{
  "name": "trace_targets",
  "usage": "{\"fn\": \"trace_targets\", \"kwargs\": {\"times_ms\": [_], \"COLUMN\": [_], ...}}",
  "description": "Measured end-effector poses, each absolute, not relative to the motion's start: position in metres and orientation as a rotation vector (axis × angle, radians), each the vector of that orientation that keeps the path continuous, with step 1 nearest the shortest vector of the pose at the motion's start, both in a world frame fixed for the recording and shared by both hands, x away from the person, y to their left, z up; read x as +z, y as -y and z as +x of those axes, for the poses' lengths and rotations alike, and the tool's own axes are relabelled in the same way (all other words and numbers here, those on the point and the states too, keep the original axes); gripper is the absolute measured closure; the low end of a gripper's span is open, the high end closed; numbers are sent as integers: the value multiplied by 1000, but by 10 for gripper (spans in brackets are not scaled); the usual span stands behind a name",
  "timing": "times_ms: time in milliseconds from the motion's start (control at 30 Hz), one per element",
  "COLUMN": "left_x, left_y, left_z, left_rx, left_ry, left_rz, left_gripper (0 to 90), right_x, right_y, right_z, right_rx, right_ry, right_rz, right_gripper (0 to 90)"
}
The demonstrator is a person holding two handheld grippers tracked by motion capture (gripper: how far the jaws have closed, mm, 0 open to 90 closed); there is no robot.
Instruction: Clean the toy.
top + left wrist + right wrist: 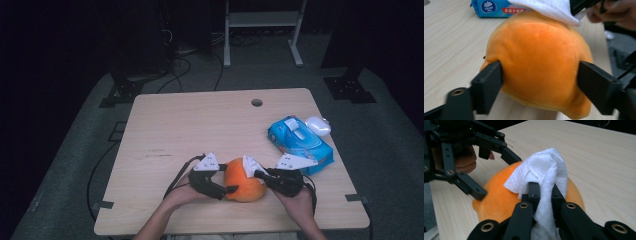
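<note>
Tongs first: the right gripper (pixel 543 192) has its jaws clamped together on a white wipe (pixel 544 170), which it presses against the top of an orange plush (pixel 243 180). The left gripper (pixel 540 82) straddles the plush from the other side; both jaws touch its flanks and dent the fabric a little, so it is holding the toy steady, though the squeeze looks light. The plush sits near the front edge of the table (pixel 200 120), between the two hands.

Risks, as I judge them: the plush is soft and round, so a firm wiping stroke could roll or squirm it out of the left jaws, since they bite only into loose fabric. The wipe is pinched by a fold; dragging it over nap could pull it free or bunch it up. The toy is also close to the front edge, so a hard push toward the person could send it off.

Count: two grippers, one plush, one wipe in use, one blue wipes pack (pixel 300 142) to the right and one small white thing (pixel 318 125) touching the pack's far end.
</note>
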State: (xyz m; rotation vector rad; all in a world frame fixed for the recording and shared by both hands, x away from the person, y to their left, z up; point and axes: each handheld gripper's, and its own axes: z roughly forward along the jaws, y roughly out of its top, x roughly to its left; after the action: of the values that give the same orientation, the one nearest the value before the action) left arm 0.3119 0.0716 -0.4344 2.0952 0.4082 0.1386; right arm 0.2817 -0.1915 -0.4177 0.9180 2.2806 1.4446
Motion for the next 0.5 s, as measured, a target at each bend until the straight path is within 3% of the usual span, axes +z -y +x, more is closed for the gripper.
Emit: {"fn": "trace_targets", "kwargs": {"times_ms": [167, 333, 500], "left_x": [-433, -441, -449], "left_y": [-67, -69, -66], "left_z": [308, 318, 320], "left_rx": [163, 103, 38], "left_ry": [-368, -498, -542], "left_rz": [2131, 2074, 2073], "left_gripper": [280, 106, 103], "right_x": [-409, -414, -414], "right_y": [175, 192, 193], "right_z": [270, 282, 282], "right_rx": [1430, 1424, 1402], "right_ry": [-2290, -2282, -2282], "right_rz": [804, 908, 911], "right_gripper": [834, 834, 833]}}
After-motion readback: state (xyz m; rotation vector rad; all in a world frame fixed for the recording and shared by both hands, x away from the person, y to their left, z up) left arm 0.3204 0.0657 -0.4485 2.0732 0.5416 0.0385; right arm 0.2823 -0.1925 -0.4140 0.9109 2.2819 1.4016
